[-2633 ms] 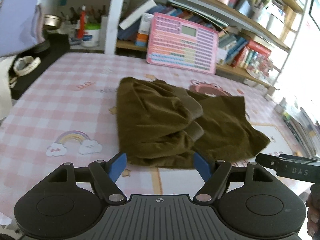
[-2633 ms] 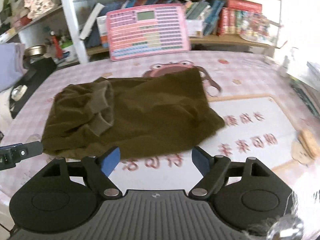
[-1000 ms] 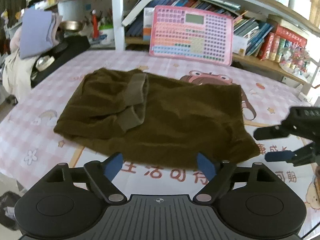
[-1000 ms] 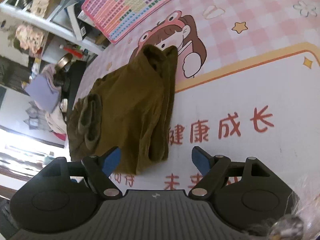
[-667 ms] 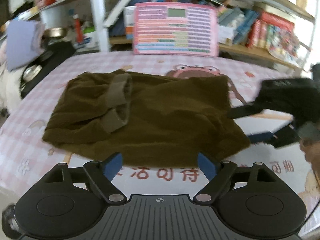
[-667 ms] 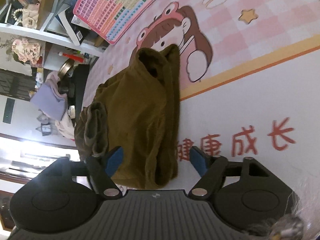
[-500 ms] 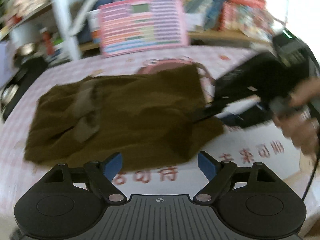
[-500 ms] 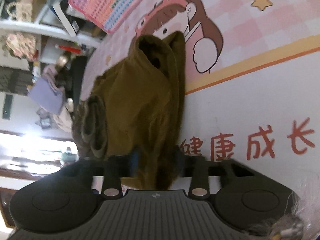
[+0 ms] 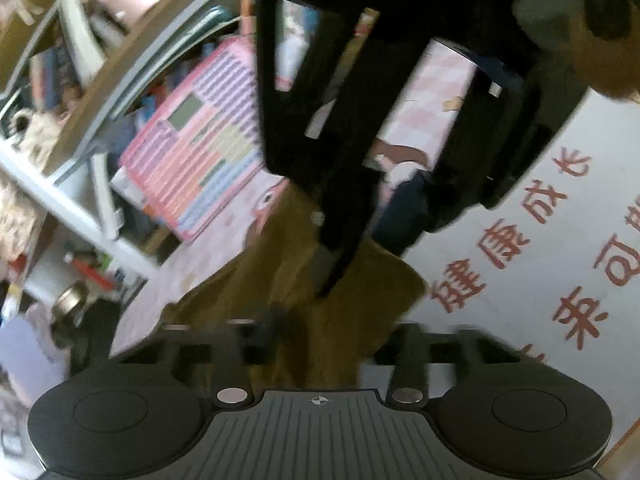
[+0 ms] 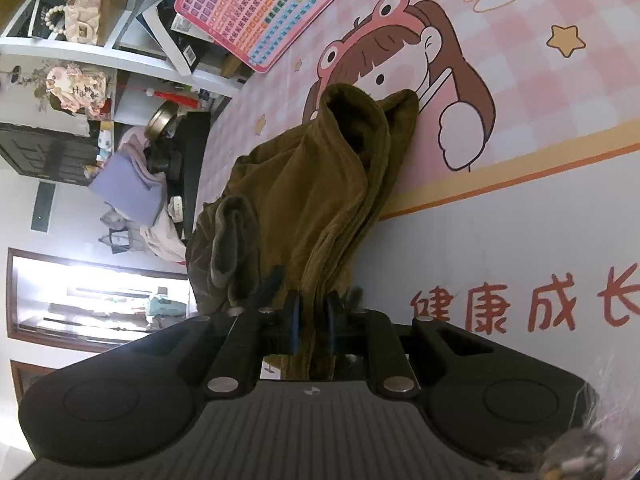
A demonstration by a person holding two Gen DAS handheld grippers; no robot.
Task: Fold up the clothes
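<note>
Right tongs (image 10: 310, 322) now clamped on garment (image 10: 320, 184), blocking pink board (image 9: 192, 148).

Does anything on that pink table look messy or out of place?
Only the brown garment: it lies bunched in ridges on the pink table mat rather than flat, one edge pinched in the right gripper. Nothing looks spilled or damaged.

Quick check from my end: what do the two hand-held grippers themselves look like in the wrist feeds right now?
Both look alike. The right hand-held gripper has a black body with a ribbed grey centre plate bearing a small round crosshair mark, two round black side housings, silver pivot pins, and blue finger pads. The left hand-held gripper shows the same black body, ribbed plate and silver pins; its fingers are motion-blurred. No cables or sleeves are visible.
</note>
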